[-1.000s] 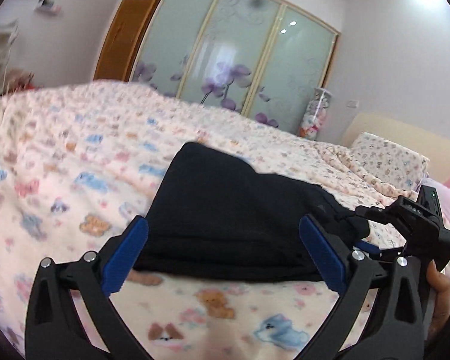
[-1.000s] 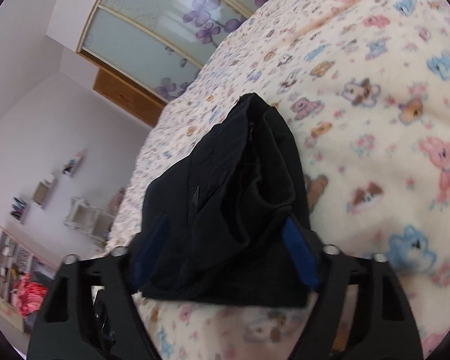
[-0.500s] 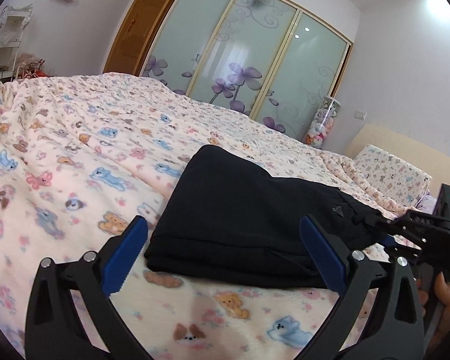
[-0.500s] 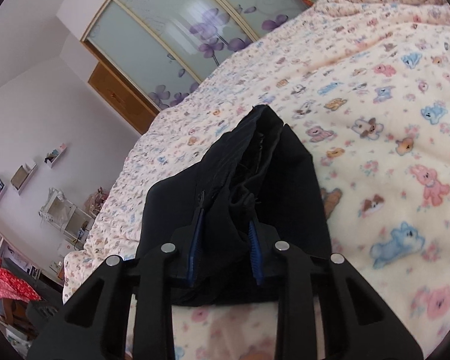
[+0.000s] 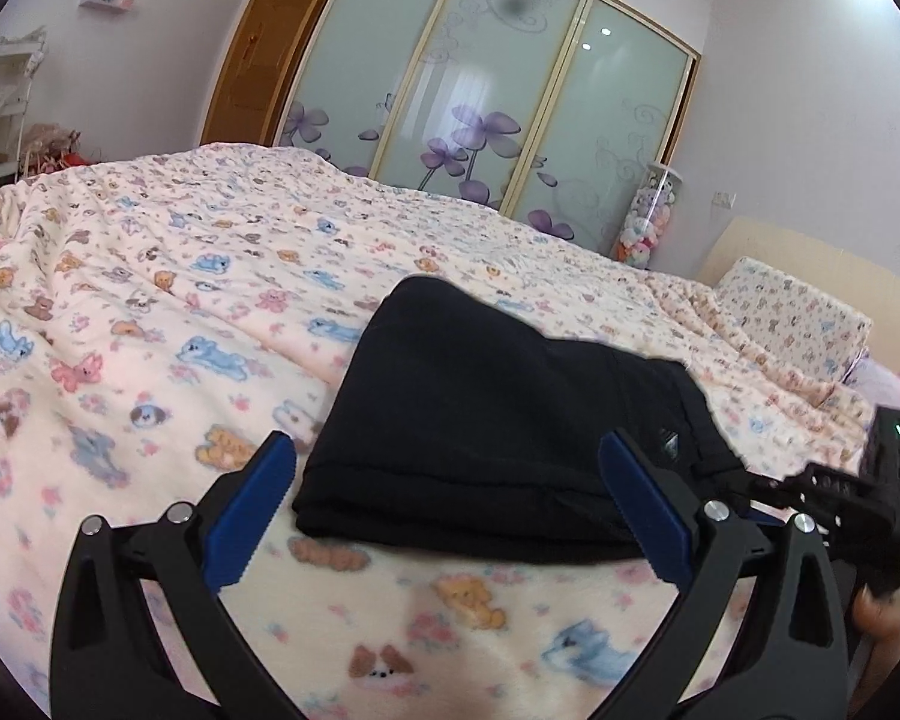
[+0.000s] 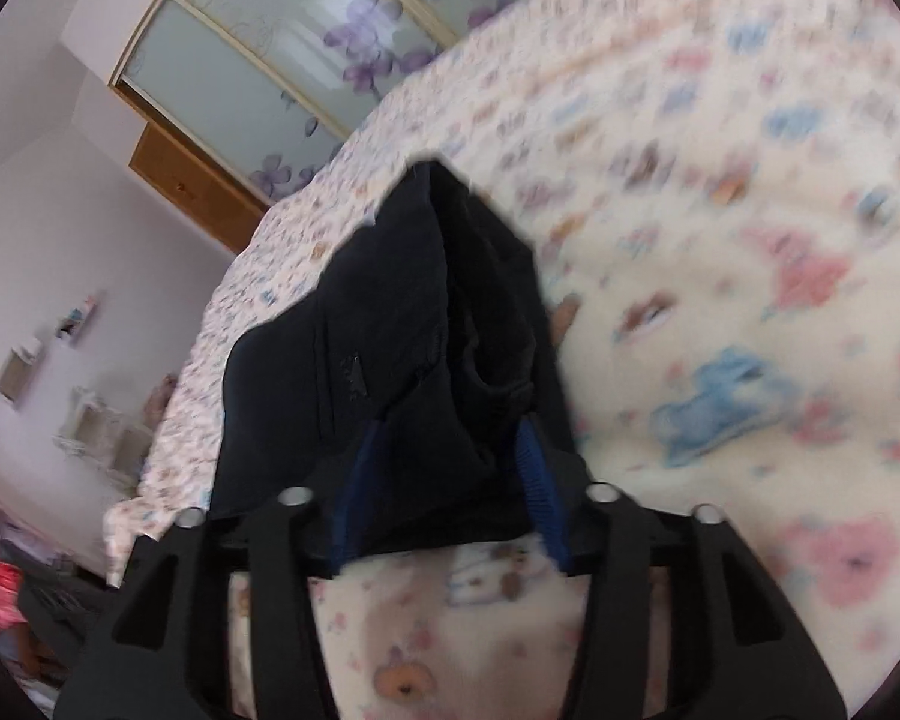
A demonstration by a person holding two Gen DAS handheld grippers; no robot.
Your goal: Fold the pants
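Pants, black, folded into a compact stack of several layers, lying on a bed covered by a cream animal-print blanket. The cloth reads as soft, light and limp — it will sag and unfold if lifted by a single layer, and the layers can slide over one another. The near folded edge looks firmest; a hold that takes all layers at that edge, or at the two near corners together, should keep the stack intact. The waistband end, seen in the right wrist view with its open folds and a small zip pull, is lumpier and likely to catch.

Left hand-held gripper: jaws wide, empty, poised just short of the near edge, blue pads either side of it. Right hand-held gripper: jaws opening at middling width, dark cloth between them at the waistband end — pads not visibly pressing it; this view is motion-blurred.
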